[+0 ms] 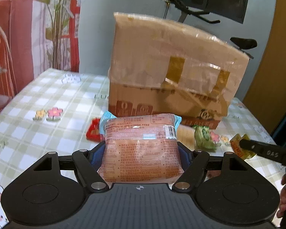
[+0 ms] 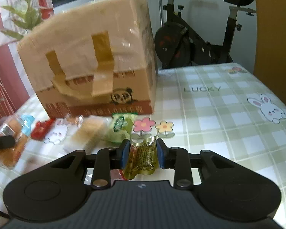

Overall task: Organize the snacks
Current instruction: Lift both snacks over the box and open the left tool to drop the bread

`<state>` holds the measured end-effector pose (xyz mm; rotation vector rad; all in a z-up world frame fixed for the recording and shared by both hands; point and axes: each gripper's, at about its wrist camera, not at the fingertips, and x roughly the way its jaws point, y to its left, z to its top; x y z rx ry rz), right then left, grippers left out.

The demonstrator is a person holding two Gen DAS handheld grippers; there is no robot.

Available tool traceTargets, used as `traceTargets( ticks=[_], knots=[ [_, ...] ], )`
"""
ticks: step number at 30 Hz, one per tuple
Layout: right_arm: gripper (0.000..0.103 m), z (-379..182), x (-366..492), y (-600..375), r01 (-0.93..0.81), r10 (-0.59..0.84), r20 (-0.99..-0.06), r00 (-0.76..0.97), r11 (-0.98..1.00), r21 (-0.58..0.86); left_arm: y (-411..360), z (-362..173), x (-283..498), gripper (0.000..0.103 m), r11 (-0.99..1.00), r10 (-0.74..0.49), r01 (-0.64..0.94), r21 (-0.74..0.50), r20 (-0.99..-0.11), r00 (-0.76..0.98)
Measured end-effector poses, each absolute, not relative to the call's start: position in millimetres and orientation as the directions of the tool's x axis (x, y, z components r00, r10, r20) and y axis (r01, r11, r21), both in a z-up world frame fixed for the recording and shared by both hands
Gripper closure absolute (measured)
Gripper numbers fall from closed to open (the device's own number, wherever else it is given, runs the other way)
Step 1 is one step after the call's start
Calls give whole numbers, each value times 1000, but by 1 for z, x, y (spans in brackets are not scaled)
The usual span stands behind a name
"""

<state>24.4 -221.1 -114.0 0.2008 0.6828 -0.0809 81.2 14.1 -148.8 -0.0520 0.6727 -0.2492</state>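
My left gripper (image 1: 141, 152) is shut on a clear bread packet (image 1: 141, 148) with printed text and blue ends, held above the table. My right gripper (image 2: 142, 152) is shut on a small gold snack packet (image 2: 142, 158); it also shows in the left wrist view (image 1: 240, 147), at the right. A red packet (image 1: 93, 131) and a green packet (image 1: 204, 137) lie on the table in front of the taped cardboard box (image 1: 171, 72). In the right wrist view the green packet (image 2: 120, 127), the red packet (image 2: 41, 128) and a blurred tan packet (image 2: 89, 131) lie before the box (image 2: 89, 57).
The table carries a green checked cloth (image 2: 219, 114) with flower and rabbit prints. An exercise bike (image 2: 190, 38) stands behind the table. A plant (image 1: 57, 19) and red curtain stand at the back left.
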Motion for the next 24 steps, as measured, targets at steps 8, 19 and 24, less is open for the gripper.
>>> traceTargets(
  ticks=[8,19,24],
  knots=[
    [71,-51,19,-214,75,8,-500,866,986,147,13,-96,97,26,963,-264,258,-82,-493,829],
    [71,44,86,-214,-54,81,-302,950,994,98,-17,-22,172,26,950,-301,313,-23,-349,888],
    [71,51,155,-213,-72,86,-338,937,996,54,-32,-16,223,26,950,-296,312,-19,-372,880]
  ],
)
